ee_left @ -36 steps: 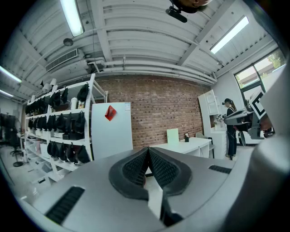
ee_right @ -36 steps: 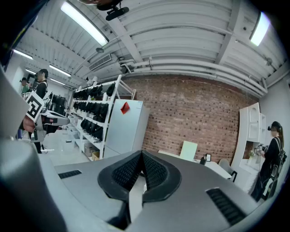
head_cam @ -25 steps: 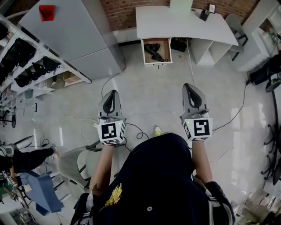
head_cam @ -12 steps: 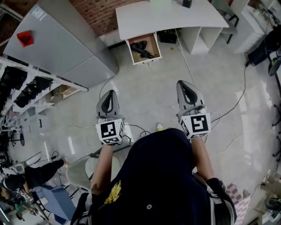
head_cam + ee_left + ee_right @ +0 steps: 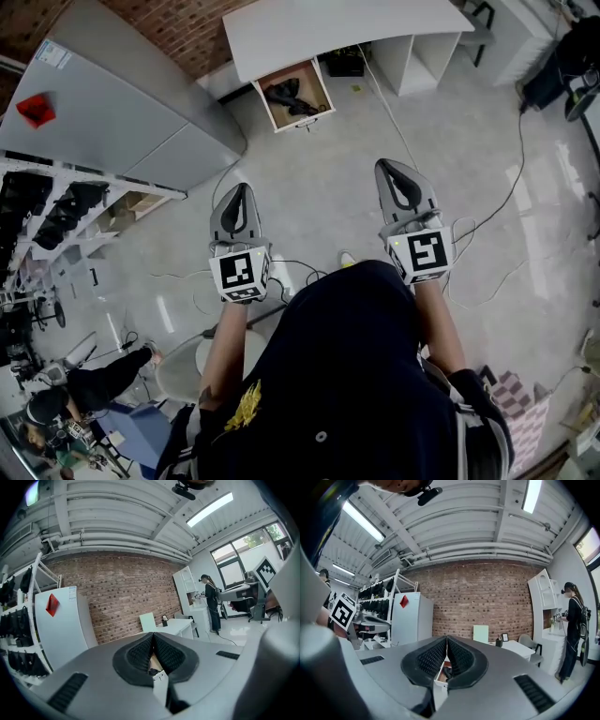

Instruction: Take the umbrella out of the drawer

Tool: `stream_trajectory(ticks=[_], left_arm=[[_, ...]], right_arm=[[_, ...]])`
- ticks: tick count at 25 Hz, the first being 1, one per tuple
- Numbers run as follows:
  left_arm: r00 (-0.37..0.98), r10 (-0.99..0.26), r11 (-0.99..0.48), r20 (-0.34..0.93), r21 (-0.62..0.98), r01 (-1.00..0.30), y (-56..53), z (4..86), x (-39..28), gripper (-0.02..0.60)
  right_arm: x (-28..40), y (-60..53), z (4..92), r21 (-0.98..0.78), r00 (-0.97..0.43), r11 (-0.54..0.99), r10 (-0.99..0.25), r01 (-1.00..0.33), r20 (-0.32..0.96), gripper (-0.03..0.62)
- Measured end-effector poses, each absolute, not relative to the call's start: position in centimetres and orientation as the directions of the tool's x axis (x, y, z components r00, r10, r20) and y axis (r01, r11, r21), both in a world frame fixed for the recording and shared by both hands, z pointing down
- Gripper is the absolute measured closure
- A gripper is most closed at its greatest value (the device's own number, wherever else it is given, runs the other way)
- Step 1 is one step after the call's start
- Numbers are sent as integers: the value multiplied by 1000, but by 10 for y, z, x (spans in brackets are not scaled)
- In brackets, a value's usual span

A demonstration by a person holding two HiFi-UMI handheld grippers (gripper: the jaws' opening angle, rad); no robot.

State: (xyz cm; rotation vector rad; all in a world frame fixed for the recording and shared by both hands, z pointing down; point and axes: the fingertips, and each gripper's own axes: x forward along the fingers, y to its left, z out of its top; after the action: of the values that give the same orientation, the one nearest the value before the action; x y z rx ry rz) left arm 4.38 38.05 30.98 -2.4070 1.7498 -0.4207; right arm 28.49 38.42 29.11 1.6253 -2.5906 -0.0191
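Observation:
A black folded umbrella (image 5: 289,94) lies in an open wooden drawer (image 5: 293,97) under the white desk (image 5: 319,28), far ahead across the floor. My left gripper (image 5: 238,190) and right gripper (image 5: 392,167) are held level in front of the person, well short of the drawer, both shut with nothing between the jaws. In the left gripper view the jaws (image 5: 153,634) meet at the tips, and the drawer (image 5: 153,667) peeks through the gap behind them. The right gripper (image 5: 446,637) view shows the same, with the drawer (image 5: 443,672) and dark umbrella (image 5: 446,671) behind its closed tips.
A grey cabinet (image 5: 112,103) with a red box (image 5: 36,108) stands at the left, beside shelves of dark items (image 5: 56,211). Cables (image 5: 497,206) trail over the floor at the right. A person (image 5: 573,620) stands by white shelving at the far right.
The person has walked toward the desk; both grippers moved forward, still shut. The drawer has shifted left in the head view.

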Motion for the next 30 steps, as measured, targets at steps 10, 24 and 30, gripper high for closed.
stream_trajectory(ticks=[10, 24, 30], left_arm=[[274, -956, -294, 107, -268, -918, 370, 300, 45, 561], [215, -970, -234, 114, -190, -954, 357, 297, 32, 558], [174, -973, -202, 154, -193, -960, 354, 308, 4, 558]], right_arm=[[266, 378, 299, 52, -482, 487, -872, -872, 82, 566], [269, 348, 312, 7, -528, 533, -841, -846, 119, 566], [236, 332, 316, -1, -597, 603, -790, -798, 135, 467]])
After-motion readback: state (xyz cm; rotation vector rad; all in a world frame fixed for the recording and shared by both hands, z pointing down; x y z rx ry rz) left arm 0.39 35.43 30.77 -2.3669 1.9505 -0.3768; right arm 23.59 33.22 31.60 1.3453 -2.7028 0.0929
